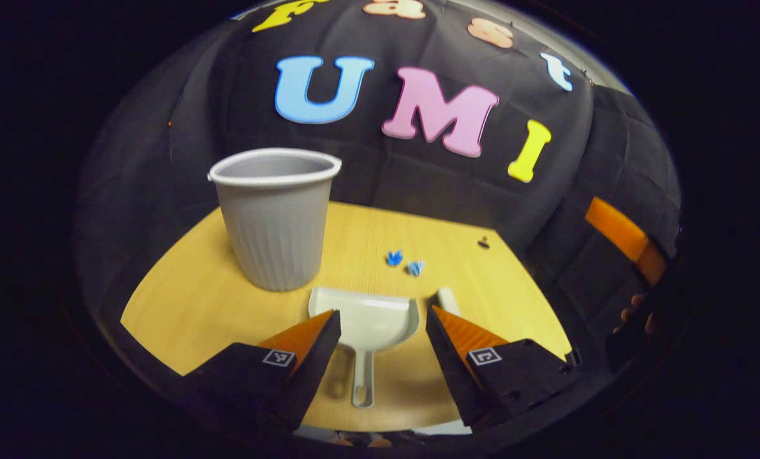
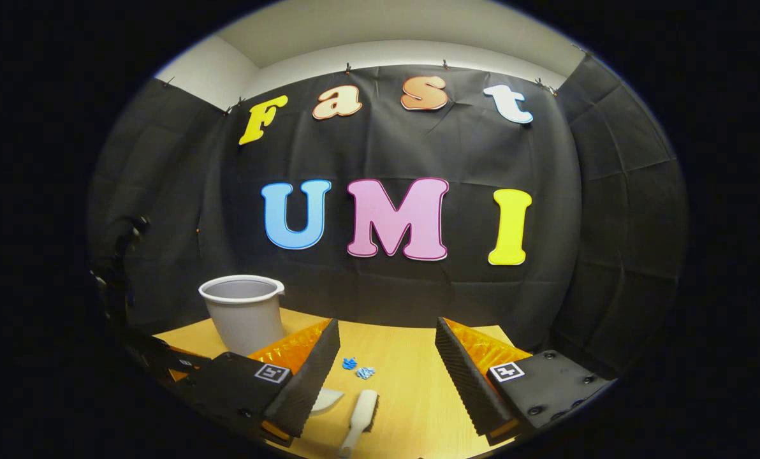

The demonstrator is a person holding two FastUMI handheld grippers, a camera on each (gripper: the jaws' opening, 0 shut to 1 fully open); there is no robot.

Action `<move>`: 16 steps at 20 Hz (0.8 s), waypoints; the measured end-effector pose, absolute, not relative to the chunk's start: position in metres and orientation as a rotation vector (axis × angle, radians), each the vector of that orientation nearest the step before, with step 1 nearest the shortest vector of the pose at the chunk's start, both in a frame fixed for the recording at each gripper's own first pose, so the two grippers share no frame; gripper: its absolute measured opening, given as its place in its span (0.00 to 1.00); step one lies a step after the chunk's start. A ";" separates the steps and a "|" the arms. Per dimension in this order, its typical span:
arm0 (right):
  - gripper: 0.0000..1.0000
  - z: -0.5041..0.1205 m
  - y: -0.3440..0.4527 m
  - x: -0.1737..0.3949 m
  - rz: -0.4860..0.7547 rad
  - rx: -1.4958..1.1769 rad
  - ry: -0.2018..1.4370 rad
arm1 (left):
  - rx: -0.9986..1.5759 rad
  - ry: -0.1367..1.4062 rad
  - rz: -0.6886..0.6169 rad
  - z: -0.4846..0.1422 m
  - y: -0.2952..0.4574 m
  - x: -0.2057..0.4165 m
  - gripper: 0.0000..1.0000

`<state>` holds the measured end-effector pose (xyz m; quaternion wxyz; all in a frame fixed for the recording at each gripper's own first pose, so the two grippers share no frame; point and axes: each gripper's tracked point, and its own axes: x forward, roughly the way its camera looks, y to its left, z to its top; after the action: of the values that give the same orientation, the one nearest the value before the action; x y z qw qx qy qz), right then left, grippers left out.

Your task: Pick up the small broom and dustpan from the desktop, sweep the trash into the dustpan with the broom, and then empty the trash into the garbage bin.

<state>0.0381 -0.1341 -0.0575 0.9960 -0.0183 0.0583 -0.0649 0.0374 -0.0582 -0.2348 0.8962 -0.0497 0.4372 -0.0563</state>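
Both tongs are hanging wide apart, gripping nothing. Left tongs point(image 1: 383, 328) are hovering over the white dustpan point(image 1: 364, 322) lying on the tabletop point(image 1: 189, 299); right tongs point(image 2: 386, 347) above the small broom point(image 2: 361, 414). Blue trash point(image 1: 404, 262) is sitting beyond, beside the grey garbage bin point(image 1: 275, 220).

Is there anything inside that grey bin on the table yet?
From both views the garbage bin shows just its rim and the upper inner wall, which look bare. Its bottom is hidden by its own wall, so I cannot tell. The blue trash lies on the desktop.
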 end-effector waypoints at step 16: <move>0.98 -0.141 -0.150 0.026 0.020 0.173 0.347 | 0.088 1.560 0.042 -0.382 -0.062 0.044 0.80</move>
<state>0.0258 -0.1503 -0.1409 0.9812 0.0862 0.1726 0.0099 0.0439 -0.0616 -0.3818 0.7097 0.0397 0.7031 0.0190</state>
